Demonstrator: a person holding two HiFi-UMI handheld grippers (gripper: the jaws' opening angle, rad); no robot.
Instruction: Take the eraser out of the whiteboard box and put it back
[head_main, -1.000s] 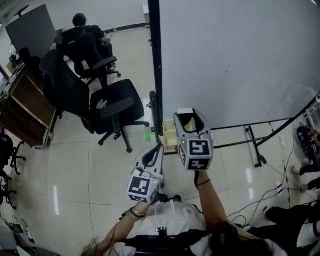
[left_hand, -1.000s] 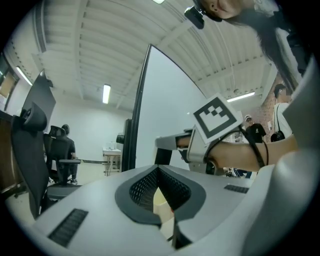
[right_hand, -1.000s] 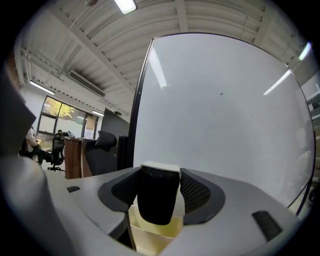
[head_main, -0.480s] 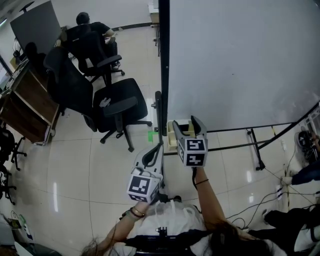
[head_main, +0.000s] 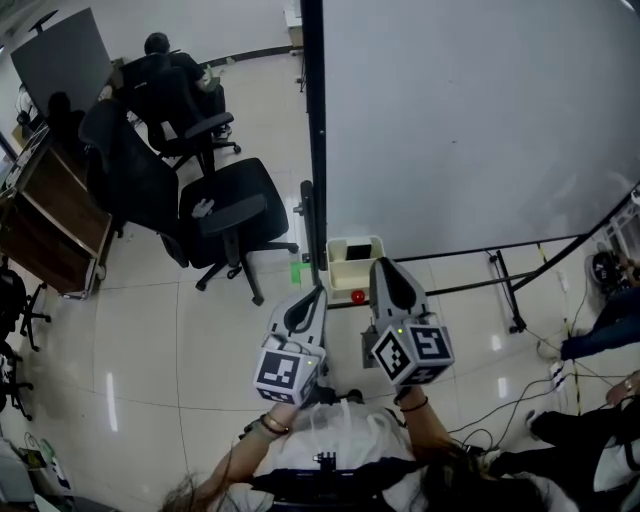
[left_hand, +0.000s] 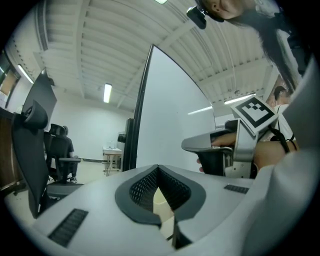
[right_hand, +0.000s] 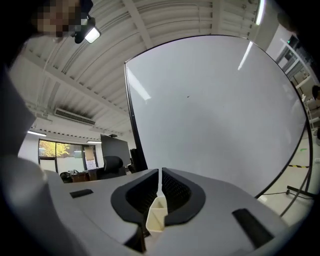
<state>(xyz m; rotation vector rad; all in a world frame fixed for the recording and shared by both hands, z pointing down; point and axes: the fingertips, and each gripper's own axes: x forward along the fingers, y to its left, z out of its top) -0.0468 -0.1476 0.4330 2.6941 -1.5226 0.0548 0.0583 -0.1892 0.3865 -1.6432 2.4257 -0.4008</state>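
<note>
A black office chair (head_main: 235, 210) stands on the pale tiled floor (head_main: 150, 340) near a wooden desk (head_main: 45, 230) (a seated person (head_main: 158, 45) farther back); a small red object (head_main: 357, 296) lies apart.

Cream whiteboard box (head_main: 334, 266), red round thing (head_main: 357, 296), black chairs (head_main: 235, 205).

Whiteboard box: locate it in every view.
Head view: whiteboard box, centre, at the whiteboard's lower left corner.
Left gripper view: cannot be made out.
Right gripper view: bottom centre, beyond the right gripper's closing, empty jaws.
Shared landmark: black side post.
</note>
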